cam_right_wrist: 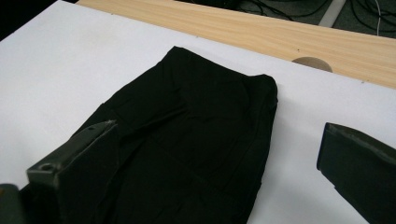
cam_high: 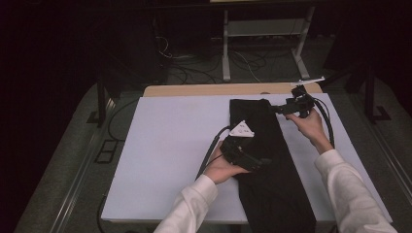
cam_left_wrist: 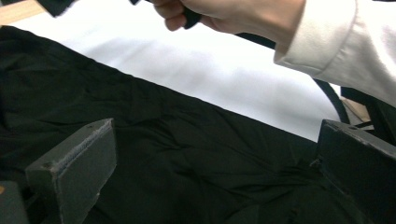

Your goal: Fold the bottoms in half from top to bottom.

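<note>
High view shows a folded black garment (cam_high: 265, 160) lying lengthwise on the white table cover (cam_high: 170, 145), its near end hanging past the table edge. The left gripper (cam_high: 260, 162) rests low over the cloth's middle, jaws spread wide with fabric between and beneath its fingers (cam_left_wrist: 74, 172), nothing pinched. The right gripper (cam_high: 278, 109) hovers at the far corner, jaws also wide, the folded edge just inside its left finger (cam_right_wrist: 70, 163) and bare cover under the other. Closing now, the left could likely catch only the top layer and drag the fold open. The right might close on air beside the edge, or skew the stack sideways.
</note>
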A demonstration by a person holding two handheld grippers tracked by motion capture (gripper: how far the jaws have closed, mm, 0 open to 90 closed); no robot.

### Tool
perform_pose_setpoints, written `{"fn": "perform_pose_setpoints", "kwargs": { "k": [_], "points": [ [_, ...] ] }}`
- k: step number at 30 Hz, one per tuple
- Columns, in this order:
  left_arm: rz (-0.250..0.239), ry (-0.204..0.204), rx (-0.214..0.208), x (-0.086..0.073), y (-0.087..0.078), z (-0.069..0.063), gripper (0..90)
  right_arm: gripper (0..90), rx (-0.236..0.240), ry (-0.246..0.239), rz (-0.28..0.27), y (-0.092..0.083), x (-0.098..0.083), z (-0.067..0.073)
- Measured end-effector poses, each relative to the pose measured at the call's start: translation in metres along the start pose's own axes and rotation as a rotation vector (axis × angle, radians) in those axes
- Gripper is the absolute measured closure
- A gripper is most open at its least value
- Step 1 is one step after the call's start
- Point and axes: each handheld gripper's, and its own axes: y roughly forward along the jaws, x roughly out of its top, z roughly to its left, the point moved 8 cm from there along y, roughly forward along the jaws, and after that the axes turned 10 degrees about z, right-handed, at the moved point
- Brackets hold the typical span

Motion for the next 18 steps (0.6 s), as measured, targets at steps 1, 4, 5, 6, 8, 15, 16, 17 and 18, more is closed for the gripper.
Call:
{"fn": "perform_pose_setpoints", "kwargs": {
  "k": [1,4,5,6,8,15,16,17,18],
  "points": [
    [0.001,0.004,0.004,0.000,-0.002,0.002,0.0,0.0,0.000,0.000,0.000,0.000,0.000,0.000],
    [0.003,0.008,0.017,0.002,-0.006,0.007,0.0,0.0,-0.002,-0.004,0.001,-0.002,-0.002,0.001],
    [-0.003,0.002,0.020,0.002,-0.008,0.009,0.0,0.0,-0.001,-0.005,0.002,-0.002,-0.003,0.001],
    [-0.002,0.003,0.021,0.003,-0.009,0.011,0.0,0.0,0.002,-0.003,0.001,-0.002,-0.003,0.001],
    [0.002,0.003,0.024,0.003,-0.011,0.015,0.0,0.0,0.011,0.003,0.004,-0.003,-0.004,0.001],
    [-0.010,-0.011,0.042,0.007,-0.017,0.031,0.0,0.0,0.015,0.002,0.012,-0.005,-0.008,0.002],
    [-0.009,-0.011,0.045,0.008,-0.018,0.033,0.0,0.0,0.012,0.003,0.012,-0.006,-0.008,0.001],
    [-0.011,-0.014,0.047,0.009,-0.019,0.035,0.0,0.0,0.012,0.000,0.011,-0.007,-0.009,0.001],
    [-0.011,-0.013,0.050,0.009,-0.020,0.037,0.0,0.0,0.012,0.003,0.011,-0.008,-0.009,0.001]
  ]
}}
